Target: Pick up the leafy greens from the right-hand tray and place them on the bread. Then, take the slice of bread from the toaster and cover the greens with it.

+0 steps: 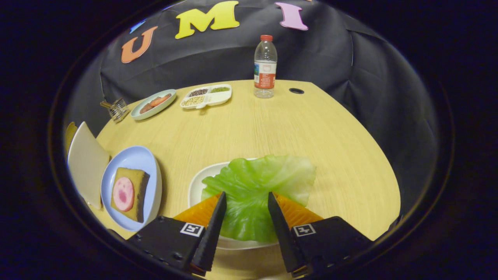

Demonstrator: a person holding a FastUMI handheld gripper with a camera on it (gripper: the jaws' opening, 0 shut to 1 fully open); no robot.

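A big green leaf (256,186) lies on a white tray (194,188) on the wooden table. My gripper (246,196) is open just above it, one finger on each side of the leaf's near half, and the leaf spreads on beyond the fingertips. Left of the tray, a light blue plate (149,163) holds a brown slice of bread (136,177) with a round pink slice of meat (123,193) on top. Further left stands a pale, flat-sided toaster (87,163), with a yellowish edge (70,132) showing behind it.
At the back of the table stand a water bottle (265,66), a white divided tray of beans (206,96), an oval plate with sausages (153,103) and a small wire rack (114,109). A dark cable hole (296,90) sits beside the bottle.
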